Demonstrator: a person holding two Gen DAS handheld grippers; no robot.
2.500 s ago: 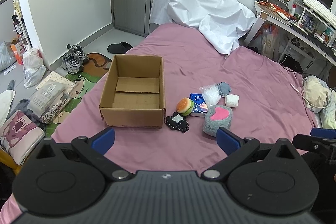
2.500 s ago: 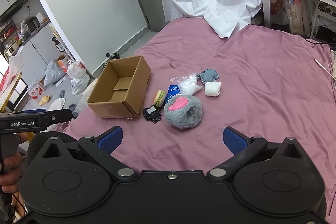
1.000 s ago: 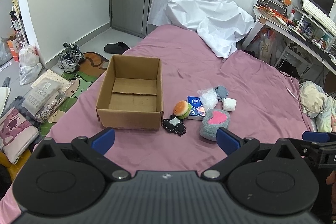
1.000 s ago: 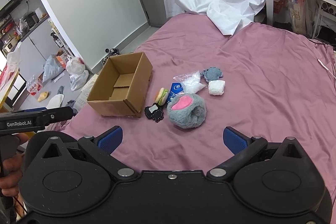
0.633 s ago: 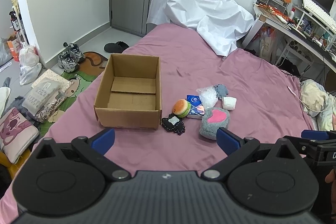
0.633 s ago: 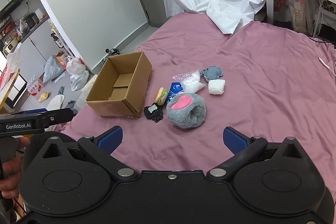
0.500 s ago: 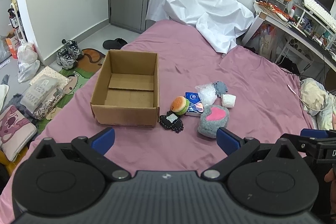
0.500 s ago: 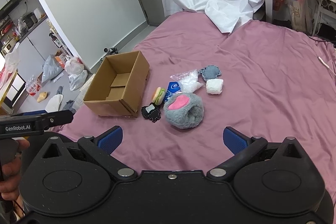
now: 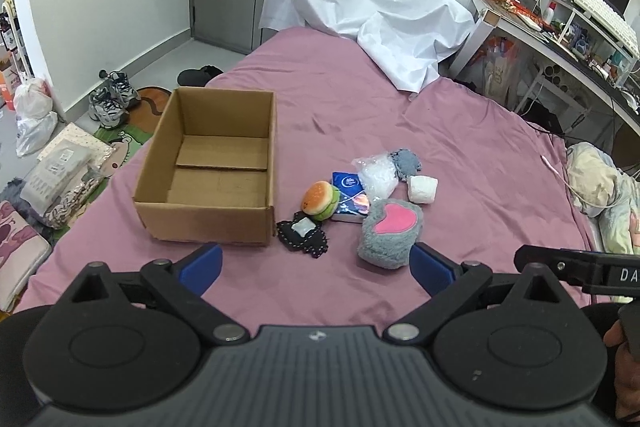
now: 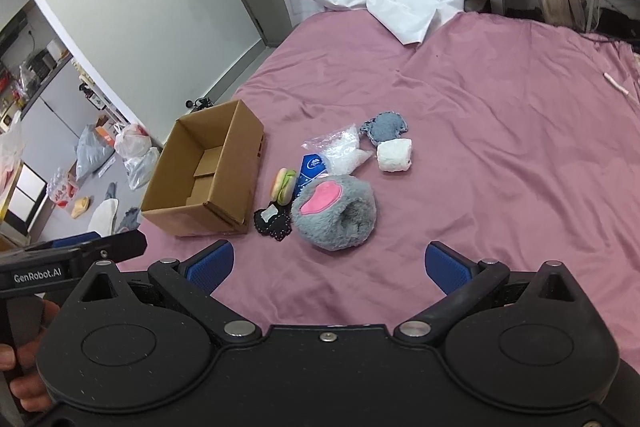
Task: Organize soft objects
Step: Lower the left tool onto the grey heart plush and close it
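Tongs both gape wide and empty over the bed [image 9: 460, 131]: approach step, so reach your right tongs [image 10: 327, 263] to the grey heart plush [image 10: 334, 213] beside the empty cardboard box [image 9: 208, 167].

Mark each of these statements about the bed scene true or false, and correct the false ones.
1. The cardboard box holds nothing. True.
2. The burger plush lies inside the box. False: it lies on the purple bedsheet, beside the box.
3. The left hand-held gripper is open and holds nothing. True.
4. The right hand-held gripper is shut on the grey fluffy plush. False: its jaws are wide open, and the plush with the pink heart lies on the sheet beyond them.
5. The white folded cloth is the item farthest from the box. True.
6. The black beaded pouch is stacked on top of the grey plush. False: it lies flat on the sheet near the box's corner.
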